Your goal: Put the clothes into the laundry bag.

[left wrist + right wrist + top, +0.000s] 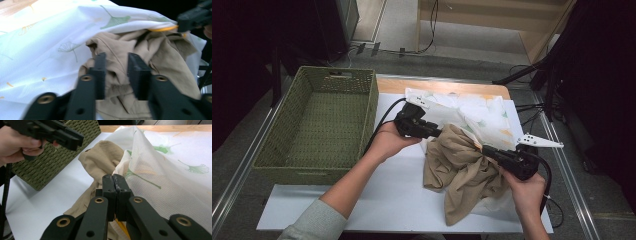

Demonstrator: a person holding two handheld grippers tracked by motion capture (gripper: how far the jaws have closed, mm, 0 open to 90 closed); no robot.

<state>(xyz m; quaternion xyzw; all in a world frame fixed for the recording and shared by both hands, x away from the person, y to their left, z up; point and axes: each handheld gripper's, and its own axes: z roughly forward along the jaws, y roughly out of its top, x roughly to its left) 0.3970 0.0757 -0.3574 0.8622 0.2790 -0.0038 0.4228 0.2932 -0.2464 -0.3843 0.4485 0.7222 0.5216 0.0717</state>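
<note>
- The right tongs [115, 185] have their black jaws pressed together, pinching the rim of a white mesh laundry bag [175, 177] printed with green ginkgo leaves; a yellow trim shows just beneath the jaws.
- The left tongs [116, 67] stand with jaws spread, a fold of the tan garment [150, 50] between them; the pads do not press on it.
- In the high view the left tongs [443, 131] meet the top of the tan garment [462, 170] and the right tongs [479, 146] hold at its right edge.
- The garment lies crumpled on the white worktop [377, 200], partly under the bag's lifted rim, the bag [472, 112] spread behind it.
- A green woven basket [292, 125] sits at the worktop's left, well apart from the garment.
</note>
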